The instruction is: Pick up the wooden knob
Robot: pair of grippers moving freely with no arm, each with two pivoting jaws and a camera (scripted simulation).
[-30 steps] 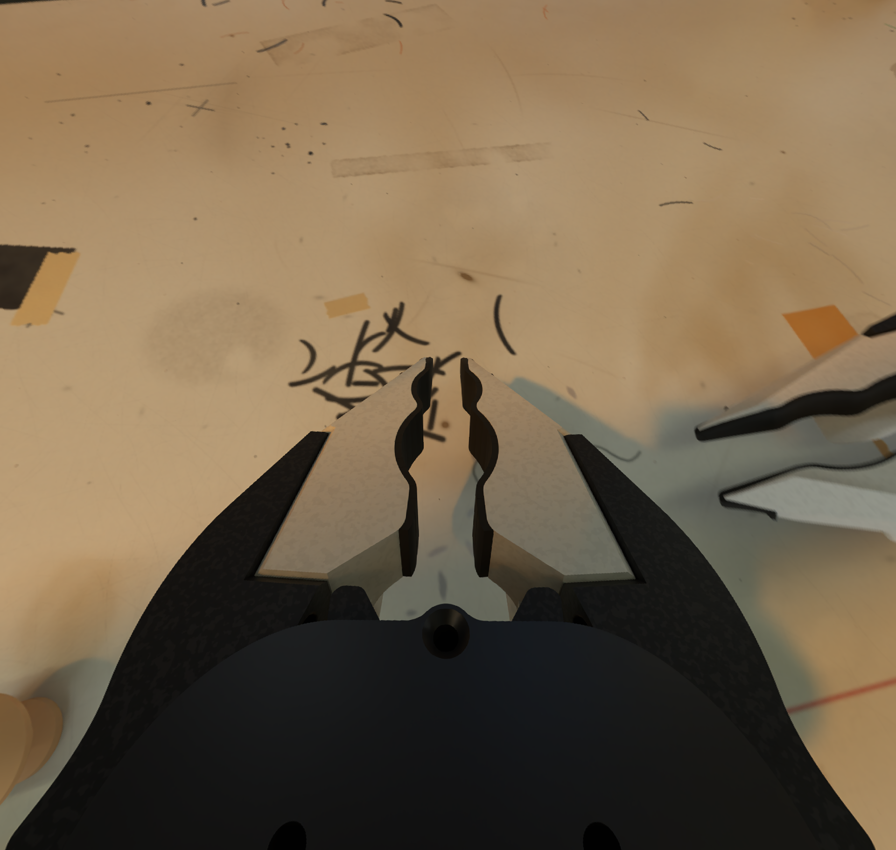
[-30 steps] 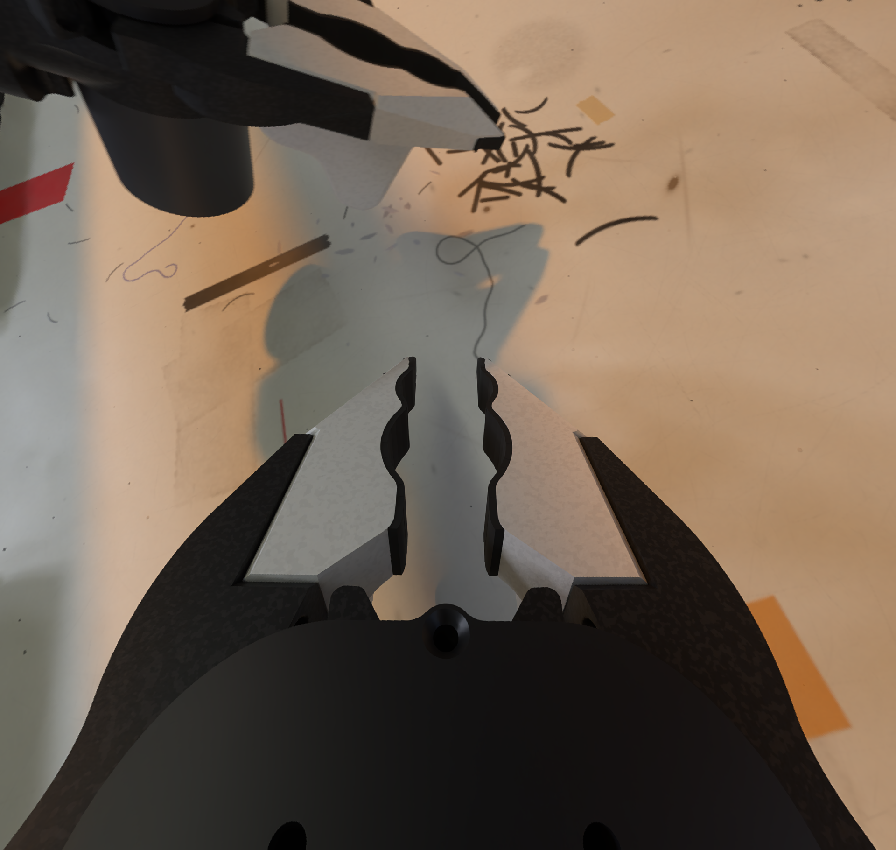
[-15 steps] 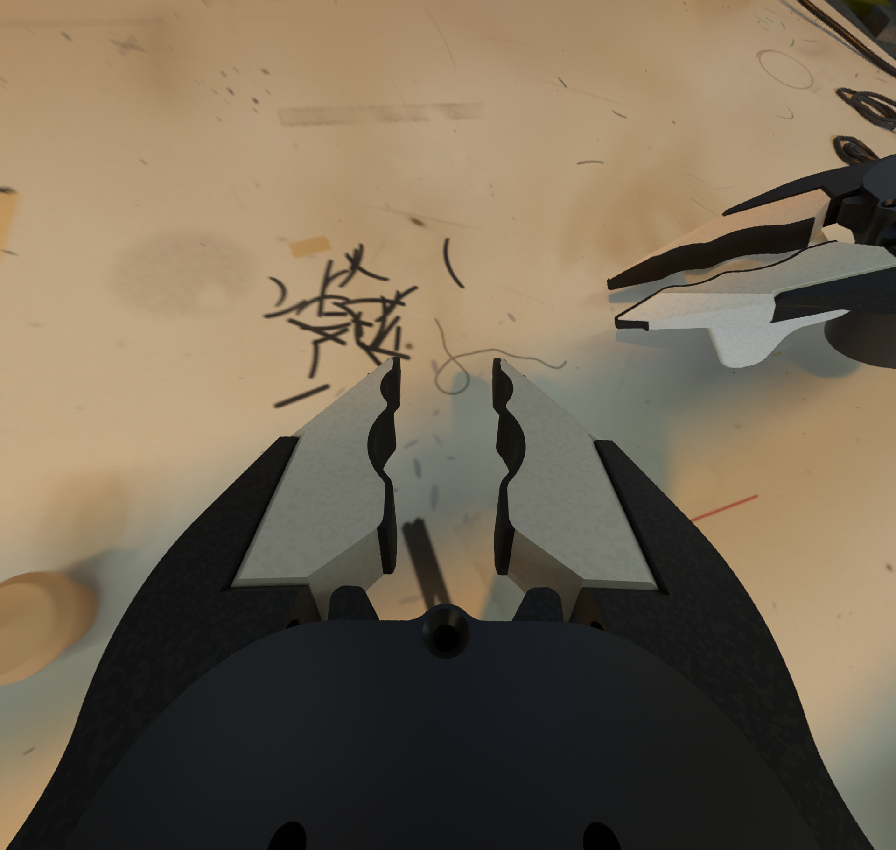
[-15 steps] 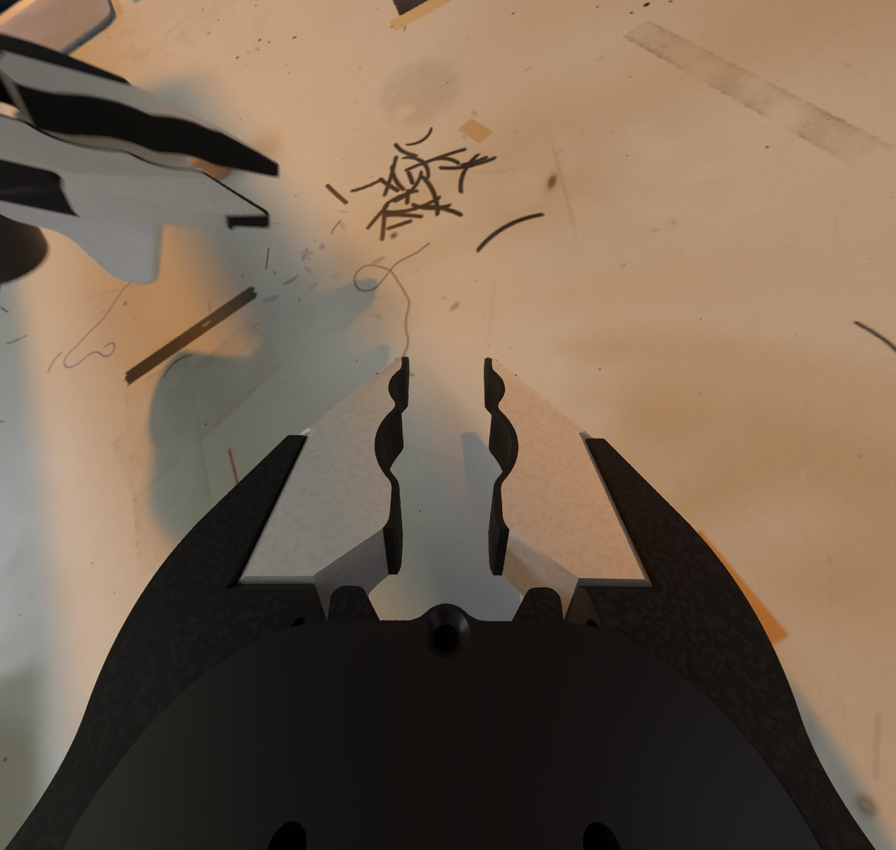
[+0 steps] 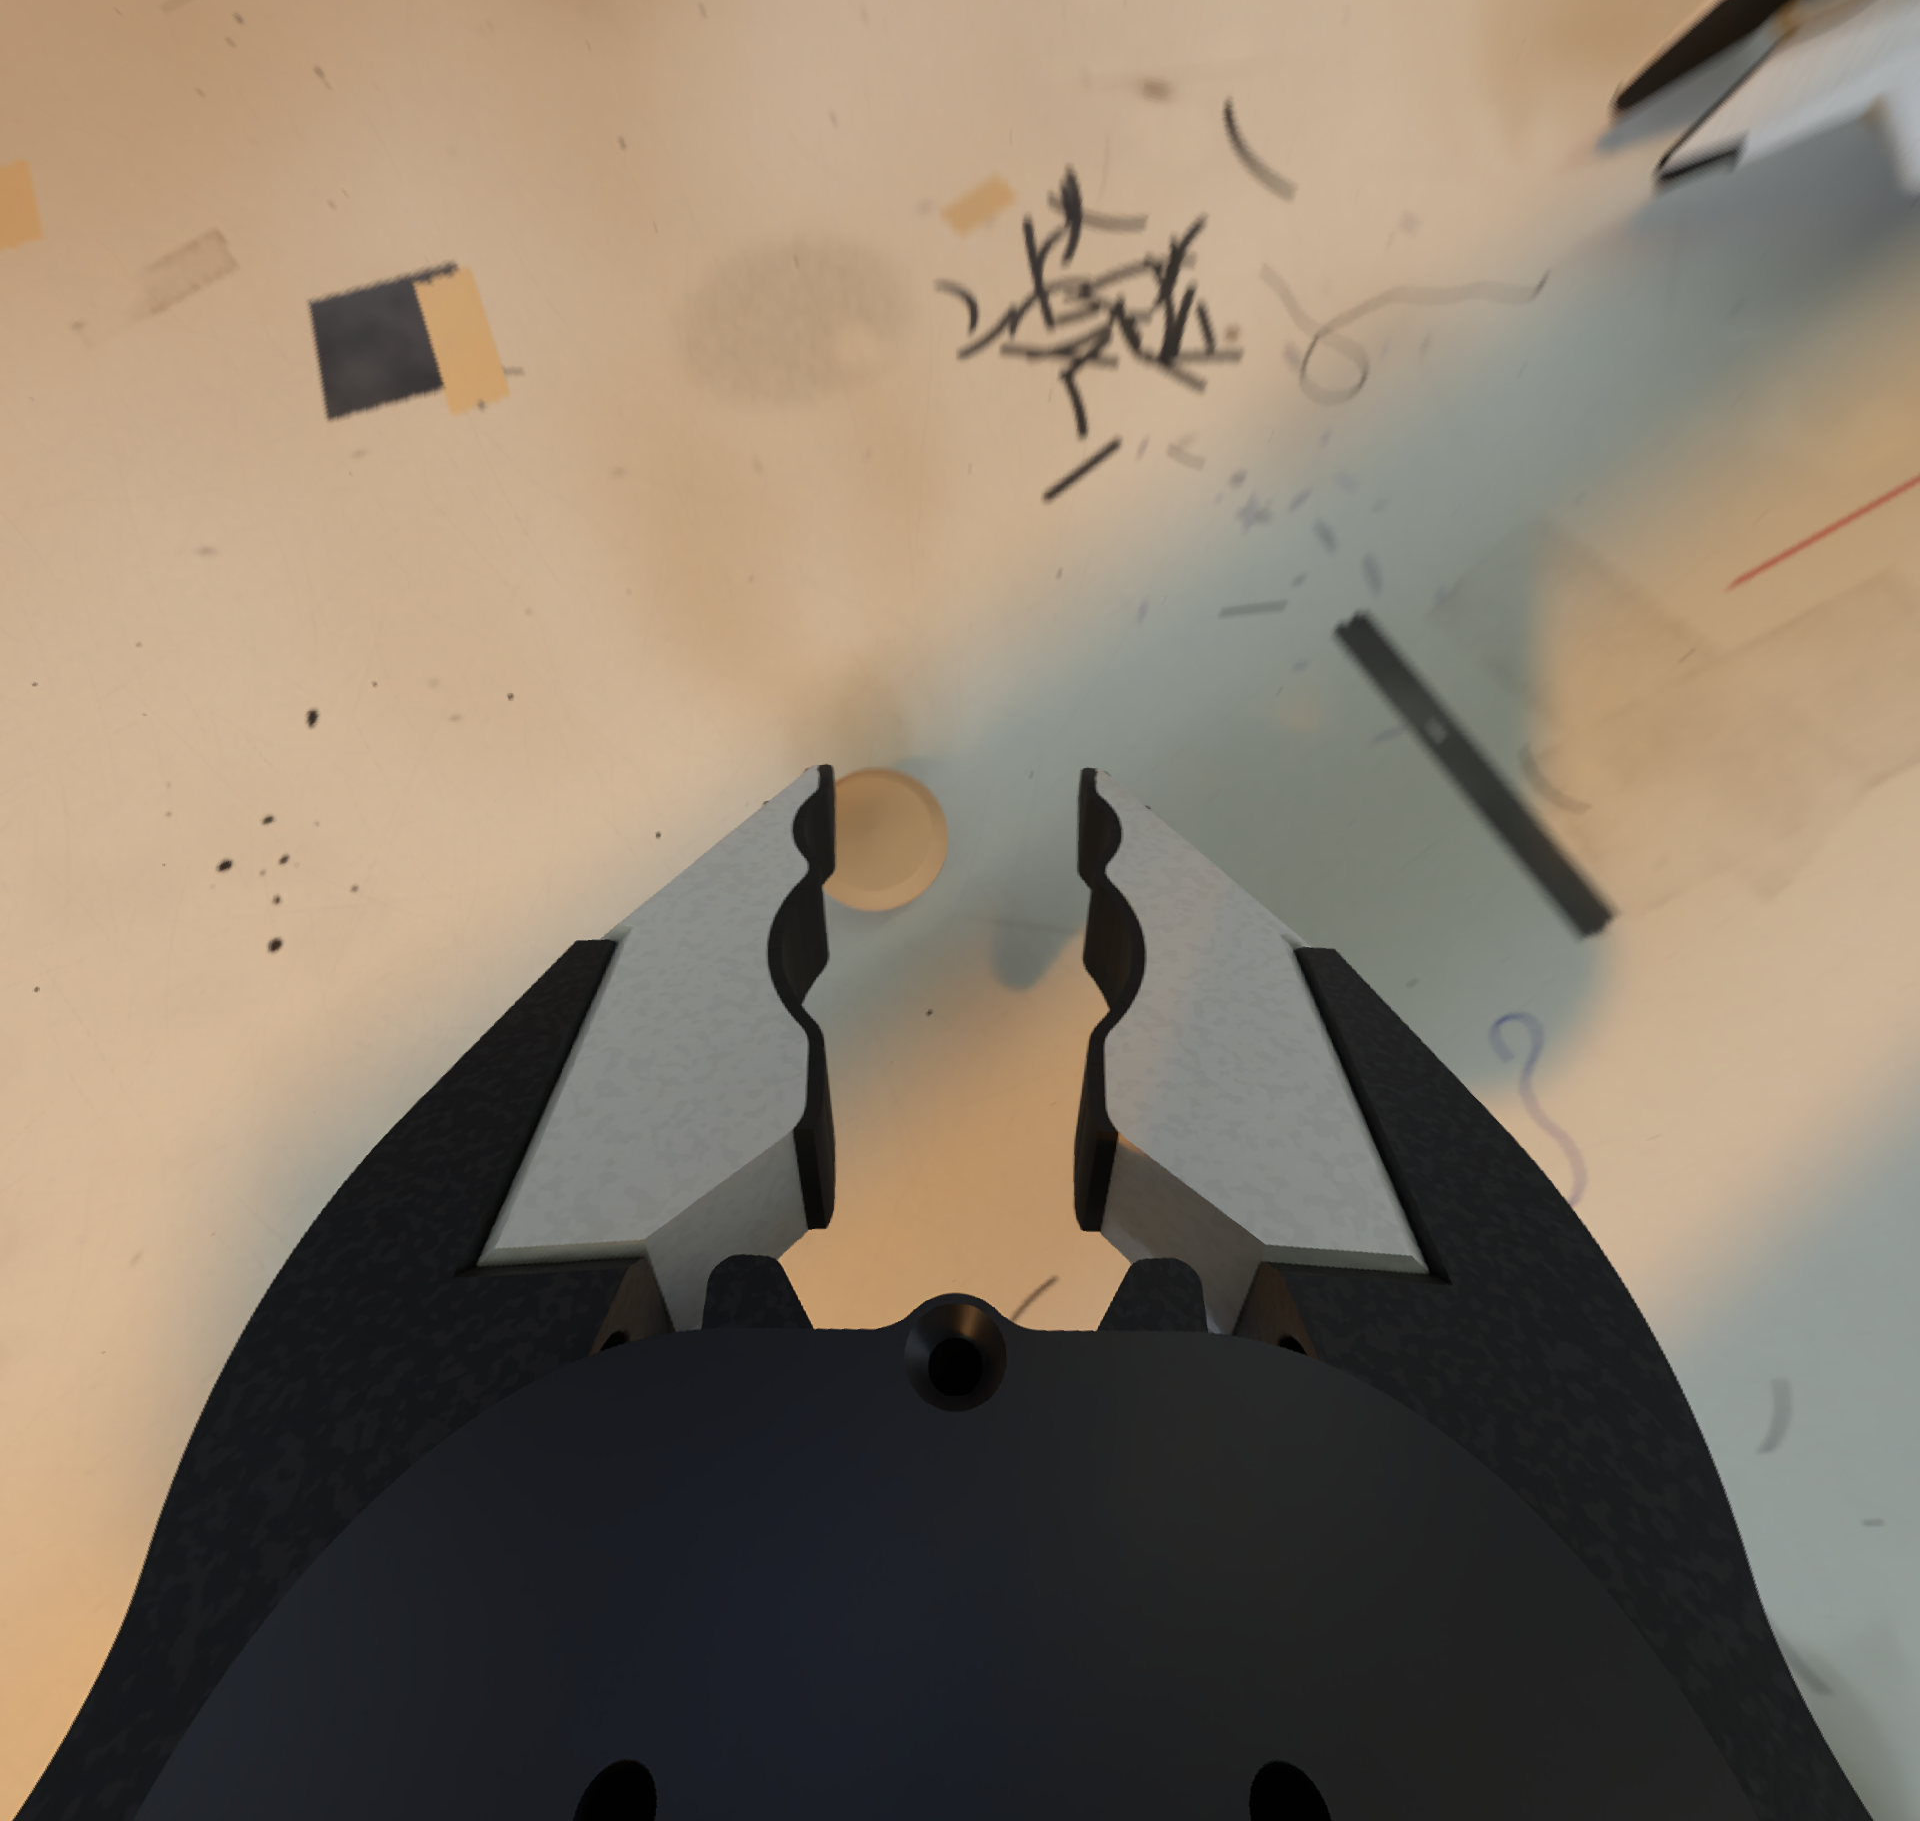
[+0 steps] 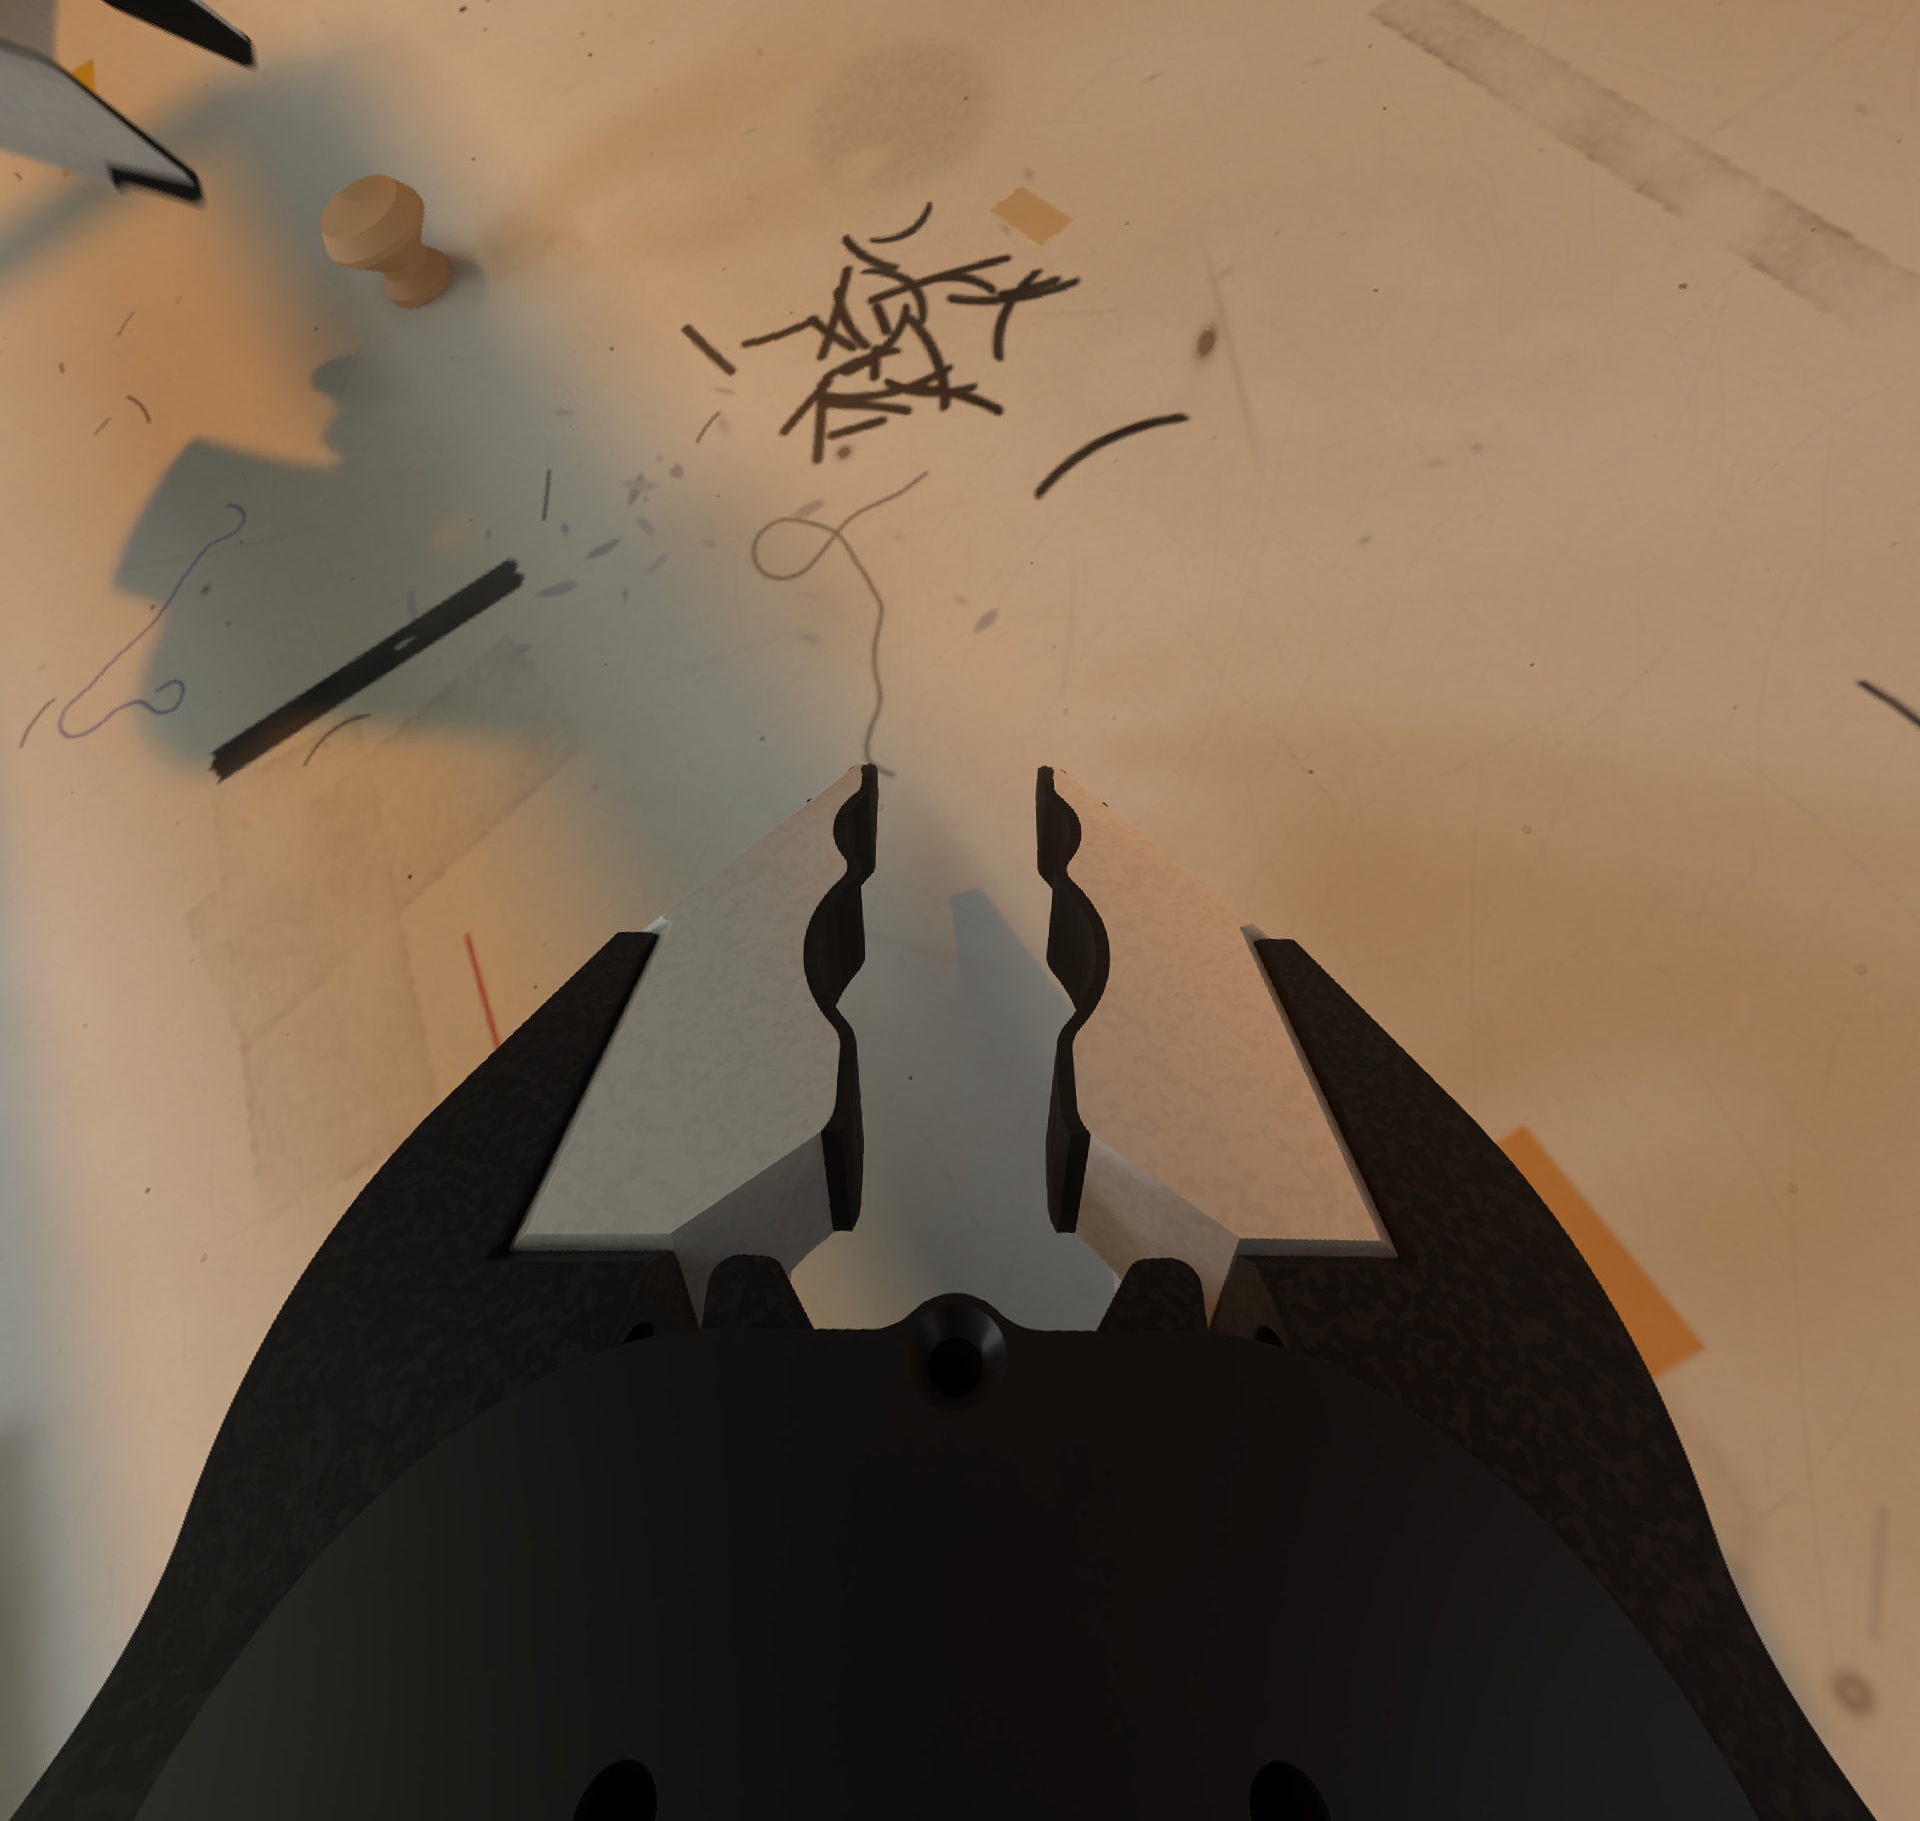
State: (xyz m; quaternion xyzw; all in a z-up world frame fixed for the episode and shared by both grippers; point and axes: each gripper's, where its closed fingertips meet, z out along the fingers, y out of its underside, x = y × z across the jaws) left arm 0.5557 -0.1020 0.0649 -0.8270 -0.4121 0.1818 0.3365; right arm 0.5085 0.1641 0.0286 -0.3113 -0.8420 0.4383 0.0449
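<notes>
Wooden knob (image 5: 883, 839) now between wider-spread left jaws

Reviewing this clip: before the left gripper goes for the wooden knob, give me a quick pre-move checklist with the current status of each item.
1. Left gripper open, nothing between its fingers: ok.
2. Wooden knob centred in the gap: not ok; it sits toward the left finger, which covers its edge.
3. Knob free on the table, clear of the dark scraps: ok.
4. Knob standing or tipped: cannot tell for sure; the right wrist view suggests it leans.
5. Right gripper out of the way: ok; open, empty, away from the knob.
6. Height above the knob: cannot tell.
</notes>
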